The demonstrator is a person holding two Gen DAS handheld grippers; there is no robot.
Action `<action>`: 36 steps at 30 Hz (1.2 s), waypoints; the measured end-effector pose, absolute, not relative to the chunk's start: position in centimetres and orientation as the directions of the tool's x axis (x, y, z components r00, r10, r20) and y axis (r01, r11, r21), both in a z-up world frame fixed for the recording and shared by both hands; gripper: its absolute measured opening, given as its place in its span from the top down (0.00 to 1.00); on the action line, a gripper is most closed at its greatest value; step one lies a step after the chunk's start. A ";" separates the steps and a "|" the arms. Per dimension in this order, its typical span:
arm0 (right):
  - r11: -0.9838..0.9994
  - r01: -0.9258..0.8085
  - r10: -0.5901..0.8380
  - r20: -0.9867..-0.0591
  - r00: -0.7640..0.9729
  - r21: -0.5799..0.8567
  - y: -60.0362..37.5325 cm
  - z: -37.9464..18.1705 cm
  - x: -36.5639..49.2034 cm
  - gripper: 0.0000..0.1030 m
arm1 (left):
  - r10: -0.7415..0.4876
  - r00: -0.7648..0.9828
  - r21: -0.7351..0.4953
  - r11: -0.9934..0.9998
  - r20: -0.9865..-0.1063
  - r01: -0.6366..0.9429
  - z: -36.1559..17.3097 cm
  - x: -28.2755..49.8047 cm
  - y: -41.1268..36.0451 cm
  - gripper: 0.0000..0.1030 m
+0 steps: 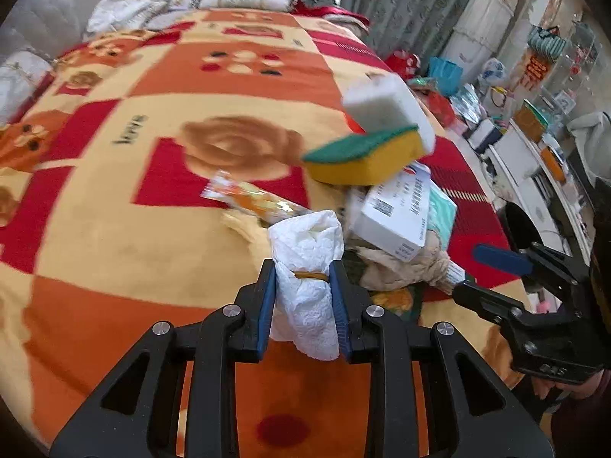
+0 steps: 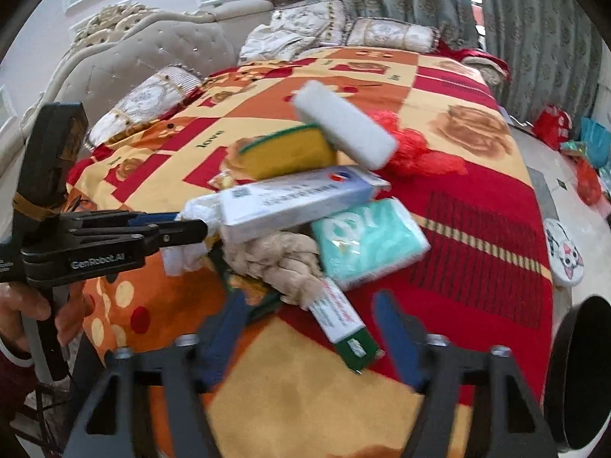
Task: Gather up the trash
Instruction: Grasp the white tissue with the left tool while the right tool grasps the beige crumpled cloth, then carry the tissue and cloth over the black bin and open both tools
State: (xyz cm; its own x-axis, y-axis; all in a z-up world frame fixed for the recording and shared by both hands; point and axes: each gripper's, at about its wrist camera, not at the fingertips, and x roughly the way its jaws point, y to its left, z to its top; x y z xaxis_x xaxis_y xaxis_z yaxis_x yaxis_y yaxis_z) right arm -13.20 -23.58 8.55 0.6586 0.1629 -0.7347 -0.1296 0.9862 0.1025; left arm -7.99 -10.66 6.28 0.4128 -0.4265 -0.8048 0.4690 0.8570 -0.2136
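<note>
My left gripper is shut on a crumpled white tissue just above the blanket; the right wrist view shows it too. Beside it lies a trash pile: a yellow-green sponge, a white foam block, a white carton, a teal tissue pack, beige crumpled paper and an orange wrapper. My right gripper stands open at the pile's near edge. A small red, white and green box lies between its fingers, and the pads do not touch it.
Everything lies on a bed with a red, orange and yellow blanket. A red mesh bag sits behind the pile, with pillows and a padded headboard beyond. A black round thing stands at the bed's right, next to a cluttered floor.
</note>
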 end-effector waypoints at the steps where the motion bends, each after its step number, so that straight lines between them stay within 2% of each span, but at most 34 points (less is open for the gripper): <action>1: 0.986 -0.140 0.162 -0.735 0.659 0.092 -23.2 8.5 -12.9 0.49 | -0.410 0.432 -0.199 0.868 -0.803 0.455 6.7 -8.1 -9.9 0.75; 6: 0.983 -0.169 0.170 -0.733 0.659 0.076 -21.6 8.2 -10.2 0.49 | -0.382 0.471 -0.180 0.890 -0.795 0.419 7.7 -8.4 -7.6 0.75; 7: 0.983 -0.170 0.168 -0.739 0.653 0.072 -21.4 7.8 -9.5 0.52 | -0.379 0.475 -0.178 0.892 -0.794 0.416 7.8 -8.7 -7.3 0.75; 8: 0.982 -0.174 0.170 -0.744 0.646 0.074 -21.3 7.5 -9.2 0.61 | -0.378 0.478 -0.174 0.893 -0.793 0.416 7.9 -8.8 -7.2 0.75; 9: 0.981 -0.178 0.175 -0.750 0.638 0.078 -21.1 7.2 -9.0 0.66 | -0.377 0.481 -0.173 0.893 -0.791 0.415 8.0 -8.9 -7.2 0.75; 12: 0.977 -0.190 0.197 -0.745 0.637 0.095 -20.8 7.6 -10.0 0.75 | -0.387 0.486 -0.185 0.892 -0.783 0.413 8.2 -9.3 -7.2 0.75; 15: 0.960 -0.222 0.272 -0.734 0.622 0.168 -21.0 8.8 -12.5 0.75 | -0.389 0.487 -0.186 0.891 -0.782 0.414 8.3 -9.2 -7.6 0.75; 17: 0.961 -0.219 0.272 -0.729 0.628 0.169 -21.0 9.1 -14.5 0.75 | -0.392 0.483 -0.188 0.889 -0.783 0.416 8.1 -9.3 -7.9 0.75; 20: 0.958 -0.211 0.281 -0.771 0.571 0.193 -20.9 7.8 -16.0 0.75 | -0.394 0.472 -0.192 0.887 -0.788 0.420 7.8 -9.7 -8.5 0.75; 22: 0.960 -0.218 0.268 -0.802 0.534 0.176 -20.5 6.6 -16.4 0.64 | -0.398 0.466 -0.195 0.884 -0.790 0.425 7.8 -10.1 -8.9 0.75; 23: 0.964 -0.222 0.249 -0.805 0.539 0.149 -20.4 6.2 -16.7 0.62 | -0.401 0.466 -0.195 0.882 -0.789 0.429 7.8 -10.3 -9.0 0.75; 28: 0.962 -0.253 0.230 -0.795 0.562 0.100 -20.1 6.4 -17.1 0.60 | -0.402 0.469 -0.189 0.879 -0.787 0.437 8.2 -11.2 -9.2 0.75; 32: 0.958 -0.268 0.249 -0.770 0.587 0.106 -19.4 5.7 -16.7 0.61 | -0.406 0.477 -0.187 0.878 -0.779 0.441 8.9 -11.8 -9.4 0.75; 33: 0.958 -0.267 0.246 -0.768 0.591 0.101 -19.3 5.7 -16.8 0.70 | -0.407 0.478 -0.186 0.877 -0.778 0.443 9.0 -11.9 -9.4 0.75; 36: 0.957 -0.270 0.252 -0.746 0.616 0.100 -19.3 6.7 -17.5 0.73 | -0.410 0.483 -0.179 0.872 -0.774 0.455 9.5 -12.3 -9.9 0.75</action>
State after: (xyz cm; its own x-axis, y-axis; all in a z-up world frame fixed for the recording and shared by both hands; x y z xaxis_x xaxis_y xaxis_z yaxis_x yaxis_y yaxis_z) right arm -17.49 -19.29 6.65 0.6164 0.2523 -0.7460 -0.2704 0.9575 0.1003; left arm -12.30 -9.90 9.54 0.4830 -0.4104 -0.7735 0.4549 0.8724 -0.1788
